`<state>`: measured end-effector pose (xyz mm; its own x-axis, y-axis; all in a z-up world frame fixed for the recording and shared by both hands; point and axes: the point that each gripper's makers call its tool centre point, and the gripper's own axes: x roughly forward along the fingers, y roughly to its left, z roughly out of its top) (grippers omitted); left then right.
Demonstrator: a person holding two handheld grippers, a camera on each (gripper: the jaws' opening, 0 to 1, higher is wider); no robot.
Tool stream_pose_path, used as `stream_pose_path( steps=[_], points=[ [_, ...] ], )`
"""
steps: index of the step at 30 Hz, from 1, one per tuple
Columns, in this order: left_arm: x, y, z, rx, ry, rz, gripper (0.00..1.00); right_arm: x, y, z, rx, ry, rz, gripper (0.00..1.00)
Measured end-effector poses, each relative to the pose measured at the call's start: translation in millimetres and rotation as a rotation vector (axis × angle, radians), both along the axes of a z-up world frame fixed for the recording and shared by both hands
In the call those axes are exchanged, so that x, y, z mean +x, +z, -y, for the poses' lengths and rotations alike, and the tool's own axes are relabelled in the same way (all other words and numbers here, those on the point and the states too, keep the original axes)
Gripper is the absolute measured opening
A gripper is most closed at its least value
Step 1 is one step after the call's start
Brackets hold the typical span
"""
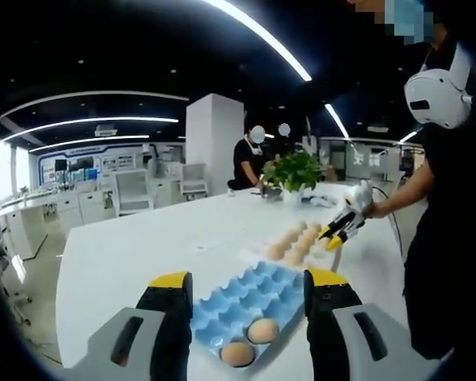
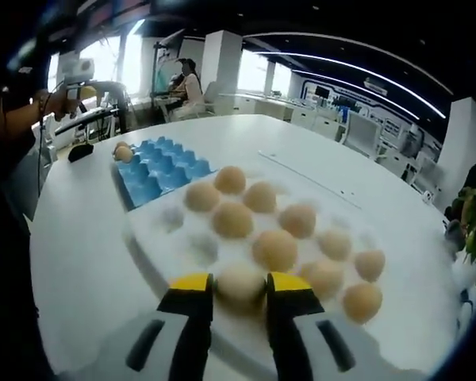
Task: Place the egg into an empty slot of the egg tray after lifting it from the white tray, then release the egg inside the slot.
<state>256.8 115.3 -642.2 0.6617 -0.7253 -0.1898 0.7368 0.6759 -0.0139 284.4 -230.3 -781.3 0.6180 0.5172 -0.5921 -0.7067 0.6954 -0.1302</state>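
Observation:
My right gripper [image 2: 240,286] has its yellow-tipped jaws against both sides of a pale egg [image 2: 239,274] at the near edge of the white tray [image 2: 168,224], which holds several brown eggs [image 2: 274,248]. The blue egg tray [image 2: 165,168] lies beyond it to the left, with two eggs [image 2: 123,151] at its far end. In the left gripper view my left gripper [image 1: 248,290] is open above the blue egg tray [image 1: 239,305], close to those two eggs [image 1: 262,330]. Further off, the right gripper [image 1: 339,232] hangs over the eggs [image 1: 295,236] of the white tray.
Both trays rest on a long white table [image 1: 127,254]. A potted plant [image 1: 292,171] stands at its far end, with seated people behind it. The person holding the grippers stands at the table's side [image 1: 452,206]. A small black object [image 2: 81,151] lies near the blue tray.

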Motion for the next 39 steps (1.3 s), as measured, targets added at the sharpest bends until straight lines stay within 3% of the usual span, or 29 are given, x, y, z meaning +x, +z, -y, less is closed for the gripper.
stream_pose_path(
  steps=[19, 39],
  points=[
    [-12.7, -15.6, 16, 0.063, -0.097, -0.059, 0.58, 0, -0.1, 0, -0.005, 0.006, -0.011, 0.26],
    [-17.7, -14.4, 23, 0.053, -0.142, -0.071, 0.58, 0, 9.2, 2, -0.030, 0.019, 0.008, 0.24]
  ],
)
